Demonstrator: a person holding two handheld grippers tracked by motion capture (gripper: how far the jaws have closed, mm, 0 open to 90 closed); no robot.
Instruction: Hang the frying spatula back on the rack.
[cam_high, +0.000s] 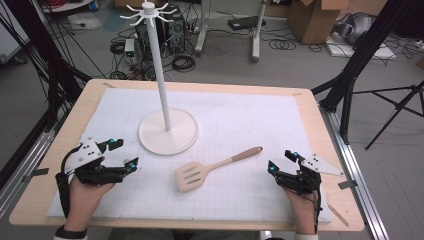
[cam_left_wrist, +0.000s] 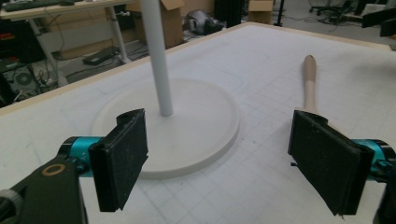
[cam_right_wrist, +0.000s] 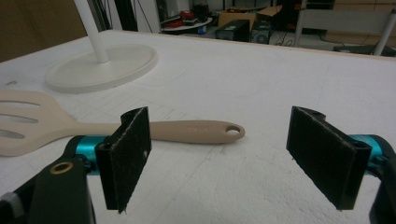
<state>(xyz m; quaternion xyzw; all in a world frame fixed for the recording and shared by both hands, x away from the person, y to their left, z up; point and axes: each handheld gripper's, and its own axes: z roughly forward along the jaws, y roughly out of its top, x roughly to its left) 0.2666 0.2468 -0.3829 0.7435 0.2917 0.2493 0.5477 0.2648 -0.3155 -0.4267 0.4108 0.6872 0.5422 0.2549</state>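
A beige slotted spatula (cam_high: 212, 169) lies flat on the white mat, its blade toward the person and its handle (cam_right_wrist: 196, 132) pointing to the far right. A white stand with a round base (cam_high: 168, 131) and a tall pole (cam_high: 159, 65) topped by hooks stands behind it at centre left. My left gripper (cam_high: 123, 153) rests open at the mat's left, aimed at the stand's base (cam_left_wrist: 187, 126). My right gripper (cam_high: 281, 161) rests open at the right, just short of the spatula's handle end. Nothing sits between either pair of jaws.
The white gridded mat (cam_high: 240, 115) covers most of the wooden table (cam_high: 320, 130). Beyond the table are cables, cardboard boxes (cam_high: 320, 17) and black tripod legs (cam_high: 360, 55) on the floor.
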